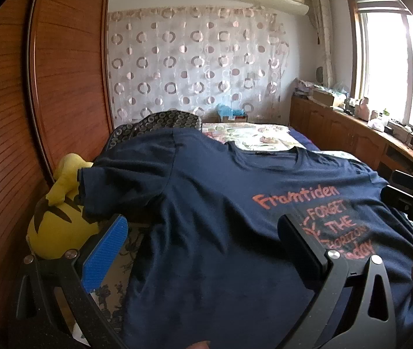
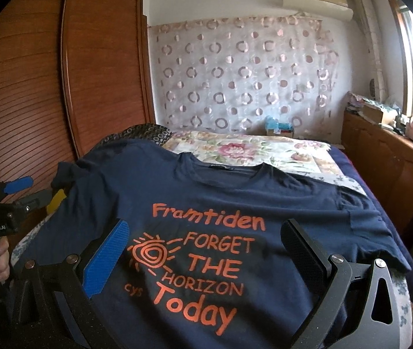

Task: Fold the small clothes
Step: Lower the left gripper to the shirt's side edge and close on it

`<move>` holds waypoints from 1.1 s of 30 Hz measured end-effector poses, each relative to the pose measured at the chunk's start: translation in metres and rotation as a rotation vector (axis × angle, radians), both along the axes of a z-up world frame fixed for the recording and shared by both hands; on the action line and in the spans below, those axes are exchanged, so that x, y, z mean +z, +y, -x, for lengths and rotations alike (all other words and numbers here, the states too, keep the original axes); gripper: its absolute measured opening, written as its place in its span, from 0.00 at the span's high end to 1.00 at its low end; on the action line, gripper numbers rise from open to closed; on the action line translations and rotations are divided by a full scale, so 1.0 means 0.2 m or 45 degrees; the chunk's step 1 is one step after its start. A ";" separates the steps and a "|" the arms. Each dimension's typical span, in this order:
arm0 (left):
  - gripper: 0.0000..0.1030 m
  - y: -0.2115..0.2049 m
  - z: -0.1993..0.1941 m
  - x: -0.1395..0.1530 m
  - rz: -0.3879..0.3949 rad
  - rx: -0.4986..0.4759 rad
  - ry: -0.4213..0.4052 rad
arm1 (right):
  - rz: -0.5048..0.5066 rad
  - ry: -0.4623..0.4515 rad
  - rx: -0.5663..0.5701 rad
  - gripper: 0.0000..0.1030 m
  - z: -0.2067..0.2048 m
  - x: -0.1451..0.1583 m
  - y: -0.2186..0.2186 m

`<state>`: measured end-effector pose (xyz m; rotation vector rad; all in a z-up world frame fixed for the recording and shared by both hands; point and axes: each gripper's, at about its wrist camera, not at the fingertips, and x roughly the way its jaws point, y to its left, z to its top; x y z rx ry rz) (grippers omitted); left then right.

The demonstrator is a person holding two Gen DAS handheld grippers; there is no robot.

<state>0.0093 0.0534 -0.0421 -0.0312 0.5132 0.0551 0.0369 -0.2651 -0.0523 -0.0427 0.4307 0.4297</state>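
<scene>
A navy T-shirt [image 2: 206, 192] lies spread face up on the bed [image 2: 317, 157], its collar toward the far end and its hem toward the cameras. The chest carries orange print — "Framtiden", a spiral sun, then "FORGET THE HORIZON Today" with a small "cys" beside it. The cloth is mostly flat, with soft wrinkles across the shoulders. In the left wrist view the shirt's one sleeve [image 1: 110, 180] hangs off the bed edge, touching a yellow plush [image 1: 58, 218] that sits against the wardrobe [image 1: 69, 58]. The other sleeve [image 2: 360, 203] lies creased on the bedding near the cabinet [image 2: 381, 157] side.

The left gripper [image 1: 203, 250] hovers over the shirt's side and lower body, its jaws spread wide with nothing between them; the blue pad [image 1: 104, 253] sits past the shirt's edge, above the patterned sheet. The right gripper [image 2: 206, 258] hangs over the printed chest, jaws likewise wide apart and empty. Whether either touches the cloth is hard to tell — the fisheye flattens height.

A floral quilt [image 2: 250, 148] covers the bed beyond the collar.
</scene>
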 end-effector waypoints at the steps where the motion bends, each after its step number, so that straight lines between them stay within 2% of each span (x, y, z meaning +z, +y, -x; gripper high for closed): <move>1: 0.00 0.02 -0.01 -0.01 -0.005 0.006 0.011 | 0.006 0.004 0.007 0.00 -0.01 0.00 0.00; 6: 0.00 0.12 -0.06 -0.02 0.005 -0.002 0.027 | 0.049 0.013 0.033 0.00 -0.03 0.01 0.05; 12: 0.02 0.27 -0.13 -0.02 -0.026 0.053 0.050 | 0.084 0.063 0.098 0.01 -0.06 0.00 0.07; 19: 0.26 0.48 -0.26 -0.02 0.030 0.061 0.101 | 0.076 0.109 0.170 0.02 -0.09 0.02 0.06; 25: 0.32 0.64 -0.34 -0.03 0.094 0.113 0.139 | 0.088 0.104 0.208 0.02 -0.10 0.04 0.10; 29: 0.43 0.70 -0.39 -0.04 0.087 0.138 0.152 | 0.082 0.104 0.216 0.02 -0.10 0.04 0.12; 33: 0.45 0.74 -0.45 -0.07 0.082 0.148 0.182 | 0.097 0.099 0.221 0.02 -0.13 0.02 0.15</move>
